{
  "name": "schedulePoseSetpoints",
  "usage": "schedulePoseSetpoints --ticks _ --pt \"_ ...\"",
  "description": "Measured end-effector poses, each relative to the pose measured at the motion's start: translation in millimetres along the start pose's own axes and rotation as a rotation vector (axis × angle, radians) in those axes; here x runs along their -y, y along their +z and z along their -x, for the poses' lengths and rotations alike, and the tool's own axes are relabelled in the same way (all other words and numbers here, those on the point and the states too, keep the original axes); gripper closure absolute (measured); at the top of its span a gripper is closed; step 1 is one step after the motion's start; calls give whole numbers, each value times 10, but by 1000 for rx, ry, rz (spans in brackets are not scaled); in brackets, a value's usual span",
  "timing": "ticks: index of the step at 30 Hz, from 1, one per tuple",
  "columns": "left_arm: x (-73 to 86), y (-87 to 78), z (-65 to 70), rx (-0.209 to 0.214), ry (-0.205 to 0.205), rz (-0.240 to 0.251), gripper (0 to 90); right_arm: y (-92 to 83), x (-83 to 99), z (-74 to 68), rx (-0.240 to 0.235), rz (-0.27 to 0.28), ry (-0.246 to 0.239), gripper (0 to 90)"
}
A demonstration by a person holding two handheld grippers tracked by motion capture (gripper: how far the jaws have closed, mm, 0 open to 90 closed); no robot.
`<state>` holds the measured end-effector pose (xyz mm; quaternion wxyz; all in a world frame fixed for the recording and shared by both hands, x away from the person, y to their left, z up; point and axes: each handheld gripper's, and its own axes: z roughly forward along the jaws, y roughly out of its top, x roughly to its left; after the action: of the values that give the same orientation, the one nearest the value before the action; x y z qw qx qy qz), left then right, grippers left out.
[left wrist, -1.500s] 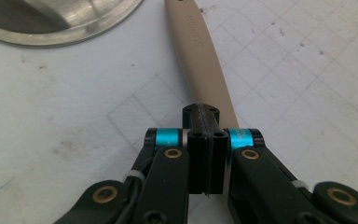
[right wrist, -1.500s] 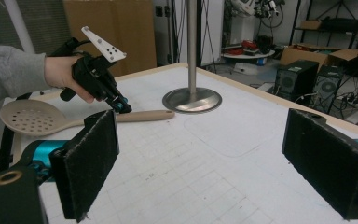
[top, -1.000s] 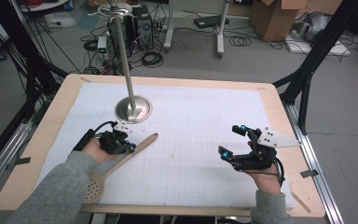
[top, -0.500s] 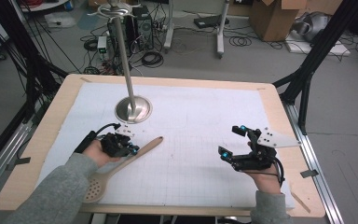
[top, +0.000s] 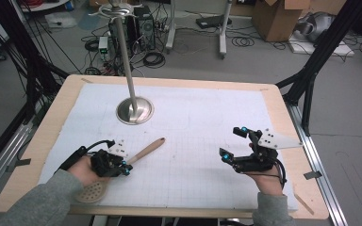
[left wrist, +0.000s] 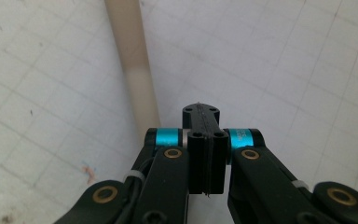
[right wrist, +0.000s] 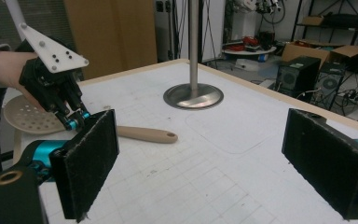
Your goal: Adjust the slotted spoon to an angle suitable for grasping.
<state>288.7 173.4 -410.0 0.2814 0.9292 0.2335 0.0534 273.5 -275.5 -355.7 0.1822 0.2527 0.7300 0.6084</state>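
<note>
Since the earlier frames my left hand has slid along the spoon and the handle end has swung a bit toward the far edge; right hand hasn't moved.

High view: left gripper (top: 122, 165) sits near the front-left corner of the white gridded mat (top: 202, 117), over the long-handled pale wooden slotted spoon (top: 143, 151). Spoon lies diagonal, perforated round bowl toward the front edge under my left hand, handle end pointing toward the mat centre. Right gripper (top: 233, 143) is toward the front-right corner, well apart from the spoon, grey three-cornered plate on top. Polished metal stand with round base and upright pole (top: 134, 110) is on the far-left part of the mat, apart from both hands. Wooden table edge (top: 42, 141) frames the mat.

Left gripper view: left gripper (left wrist: 206, 140) clenched, pads flat against each other, nothing between them. Spoon handle (left wrist: 133, 70) runs just beside the jaws on the picture's left, not gripped. Can't tell whether the jaw tips touch the mat (left wrist: 284, 70).

Right gripper view: right gripper (right wrist: 205, 163) released, jaws wide apart, nothing between them, hanging over the mat (right wrist: 191, 177). Farther off the left gripper (right wrist: 77, 121) is low at the spoon (right wrist: 144, 134), close by the perforated bowl; can't tell if it presses on the wood. Metal stand (right wrist: 193, 95) behind, toward the far edge.
</note>
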Motion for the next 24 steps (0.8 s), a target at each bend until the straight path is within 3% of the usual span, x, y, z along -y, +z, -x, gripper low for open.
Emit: schedulePoseSetpoints --ticks 2,8,13,24 --pt "41 4 -9 -7 -21 -11 896 9 0 -5 0 -5 6 98" --pt "144 -11 -30 0 -35 -27 896 36 3 -2 -6 -11 2 98" --pt "209 -68 -37 -9 -10 -55 896 35 5 -7 -6 -15 2 98" --pt "451 -252 -156 -33 -21 -85 896 49 10 -14 -8 -21 2 98"
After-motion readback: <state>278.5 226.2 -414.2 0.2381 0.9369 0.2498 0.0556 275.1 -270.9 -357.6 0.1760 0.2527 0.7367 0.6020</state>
